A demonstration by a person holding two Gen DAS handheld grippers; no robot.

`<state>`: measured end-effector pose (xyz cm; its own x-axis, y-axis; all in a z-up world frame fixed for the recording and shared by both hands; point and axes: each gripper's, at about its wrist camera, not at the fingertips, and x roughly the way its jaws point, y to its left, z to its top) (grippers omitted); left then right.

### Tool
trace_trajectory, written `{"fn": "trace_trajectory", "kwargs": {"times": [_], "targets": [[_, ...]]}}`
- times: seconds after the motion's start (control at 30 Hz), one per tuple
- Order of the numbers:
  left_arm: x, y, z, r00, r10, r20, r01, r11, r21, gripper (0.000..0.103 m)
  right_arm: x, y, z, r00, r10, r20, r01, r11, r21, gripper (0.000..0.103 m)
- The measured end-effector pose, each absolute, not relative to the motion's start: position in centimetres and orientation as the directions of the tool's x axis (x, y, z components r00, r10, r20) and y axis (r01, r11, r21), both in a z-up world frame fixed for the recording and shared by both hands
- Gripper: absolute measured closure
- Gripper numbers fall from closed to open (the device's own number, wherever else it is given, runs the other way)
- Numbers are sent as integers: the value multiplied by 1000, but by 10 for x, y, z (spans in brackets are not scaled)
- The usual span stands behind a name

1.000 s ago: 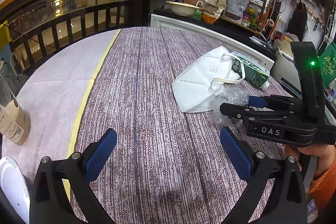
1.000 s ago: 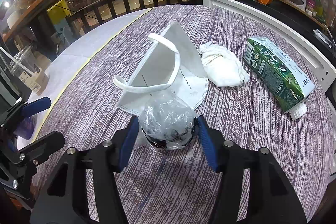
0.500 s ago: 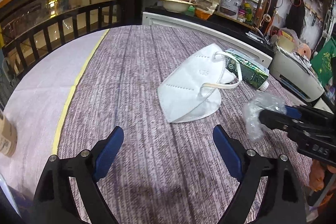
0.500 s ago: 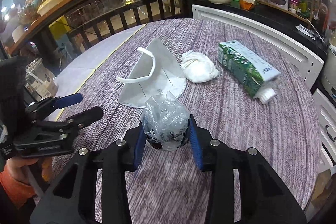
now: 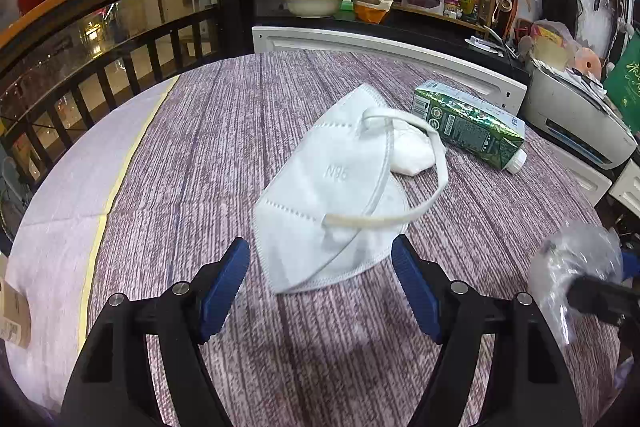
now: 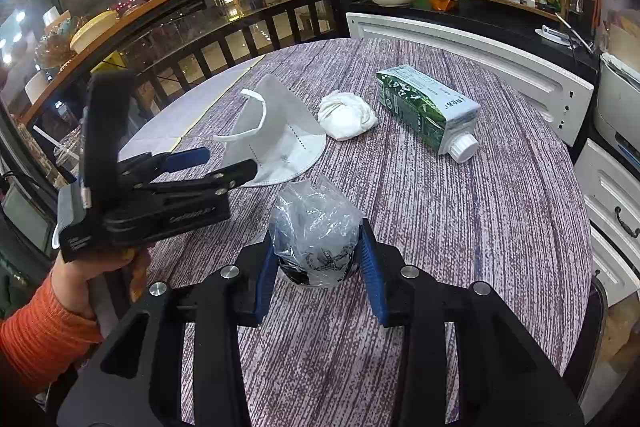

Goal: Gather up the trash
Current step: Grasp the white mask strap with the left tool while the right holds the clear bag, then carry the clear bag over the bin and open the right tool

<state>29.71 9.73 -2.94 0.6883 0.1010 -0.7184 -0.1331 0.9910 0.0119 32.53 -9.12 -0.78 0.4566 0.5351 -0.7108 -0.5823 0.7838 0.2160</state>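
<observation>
Taking the white face mask (image 6: 276, 147) as the landmark, the left gripper (image 5: 320, 281) sits at its near-left edge, tilted down at the table (image 6: 460, 227), held by a hand (image 6: 96, 267) in an orange sleeve (image 6: 36, 327). Its jaws have just been closing in but stand apart and empty, the mask's near rim just ahead of them. To the near right of the mask, the right gripper (image 6: 318, 263) clamps a crumpled clear plastic bag (image 6: 314, 227), lifted off the table. Behind the mask to the right lies a wadded white tissue (image 6: 346, 115), touching it, and further right a green carton (image 6: 424, 107) on its side. The near and right parts of the tabletop lie bare to the rounded rim.
</observation>
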Motion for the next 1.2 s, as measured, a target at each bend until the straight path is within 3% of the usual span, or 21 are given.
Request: {"fn": "trace_trajectory", "kwargs": {"times": [0.13, 0.5, 0.6, 1.2], "targets": [[308, 91, -31, 684, 118, -720, -129, 991, 39, 39, 323, -100, -7, 463, 538, -705, -572, 788, 226, 64], [310, 95, -30, 688, 118, -716, -163, 987, 7, 89, 311, -128, -3, 490, 546, -680, -542, 801, 252, 65], [304, 98, -25, 699, 109, -707, -166, 986, -12, 96, 309, -133, -3, 495, 549, -674, -536, 803, 260, 64], [235, 75, 14, 794, -22, -607, -66, 990, -123, 98, 280, -162, 3, 533, 566, -629, -522, 805, 282, 65]]}}
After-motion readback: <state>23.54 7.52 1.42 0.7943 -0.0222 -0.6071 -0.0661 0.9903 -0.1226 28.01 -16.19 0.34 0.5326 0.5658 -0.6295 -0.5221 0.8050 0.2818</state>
